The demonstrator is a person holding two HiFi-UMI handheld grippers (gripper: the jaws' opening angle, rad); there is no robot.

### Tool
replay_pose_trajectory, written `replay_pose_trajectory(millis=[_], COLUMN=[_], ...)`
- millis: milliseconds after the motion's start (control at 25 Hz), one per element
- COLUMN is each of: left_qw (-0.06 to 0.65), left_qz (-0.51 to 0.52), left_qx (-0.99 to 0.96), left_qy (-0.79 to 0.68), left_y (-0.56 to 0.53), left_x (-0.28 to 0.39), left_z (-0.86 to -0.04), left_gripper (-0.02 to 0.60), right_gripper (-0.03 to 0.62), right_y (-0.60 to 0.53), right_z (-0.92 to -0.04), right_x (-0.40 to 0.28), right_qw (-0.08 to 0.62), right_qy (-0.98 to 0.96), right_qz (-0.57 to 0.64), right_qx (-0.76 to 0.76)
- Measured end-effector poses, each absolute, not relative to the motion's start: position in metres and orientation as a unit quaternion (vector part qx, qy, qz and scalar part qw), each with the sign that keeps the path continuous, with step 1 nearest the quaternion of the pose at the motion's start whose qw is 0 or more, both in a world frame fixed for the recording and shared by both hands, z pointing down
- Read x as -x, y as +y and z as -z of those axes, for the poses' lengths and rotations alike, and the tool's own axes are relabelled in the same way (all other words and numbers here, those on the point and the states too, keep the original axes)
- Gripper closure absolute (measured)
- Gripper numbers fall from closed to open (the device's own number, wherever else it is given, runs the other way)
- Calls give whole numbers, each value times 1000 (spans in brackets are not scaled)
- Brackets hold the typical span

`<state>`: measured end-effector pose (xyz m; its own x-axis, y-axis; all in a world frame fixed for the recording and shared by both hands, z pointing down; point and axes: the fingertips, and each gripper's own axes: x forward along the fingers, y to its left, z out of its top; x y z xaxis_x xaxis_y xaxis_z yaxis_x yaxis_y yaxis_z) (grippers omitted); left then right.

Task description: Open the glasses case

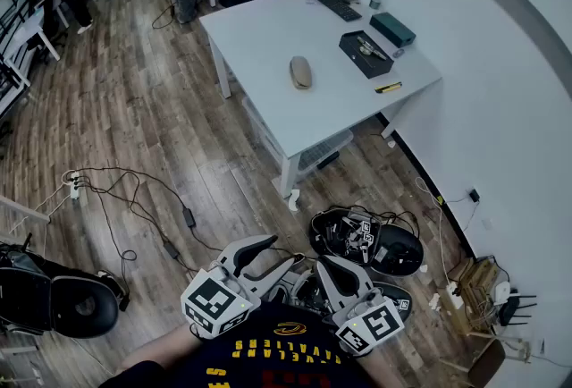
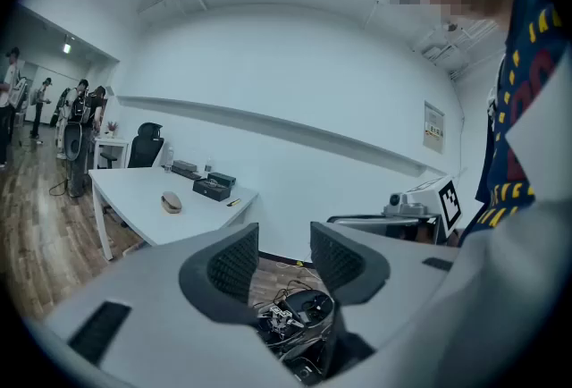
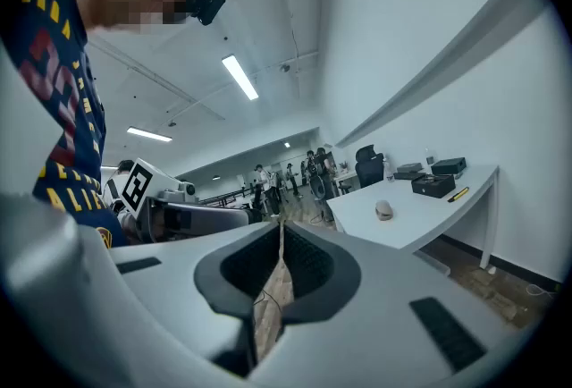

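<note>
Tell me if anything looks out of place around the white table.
The table looks tidy; the closed glasses case lies flat. On the floor, loose cables sprawl about and black gear is heaped in a pile.

Bright, even light is thrown down by ceiling strip lights; only soft shadows are seen under the white table. Edges are bowed, corners blacked out.

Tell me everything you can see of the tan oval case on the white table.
The glasses case is a smooth tan oval shell, closed as far as it shows. It lies flat near the middle of the white table, apart from the other things there. Only the tabletop touches it.
</note>
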<state>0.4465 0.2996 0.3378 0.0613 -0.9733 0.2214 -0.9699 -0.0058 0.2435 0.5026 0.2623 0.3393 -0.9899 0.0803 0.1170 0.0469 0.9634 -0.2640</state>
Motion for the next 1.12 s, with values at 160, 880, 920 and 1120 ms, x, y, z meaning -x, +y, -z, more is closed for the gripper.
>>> replay_pose_trajectory(millis=[160, 880, 920, 1120], left_qw=[165, 168, 168, 174], left_qz=[2, -18, -18, -2], left_qx=[-709, -688, -690, -693], left_qy=[-686, -706, -704, -700], left_y=[299, 309, 309, 316], left_x=[-446, -425, -420, -374], left_z=[-340, -344, -345, -349], left_gripper=[388, 388, 388, 388], right_gripper=[566, 565, 565, 565], right_y=[259, 249, 250, 254], right_z=[-342, -347, -348, -359], right_x=[-504, -478, -471, -426], right_qw=[61, 44, 46, 81], right_qy=[-989, -984, -984, -983], right_qz=[-133, -165, -165, -164], right_qx=[28, 43, 43, 33])
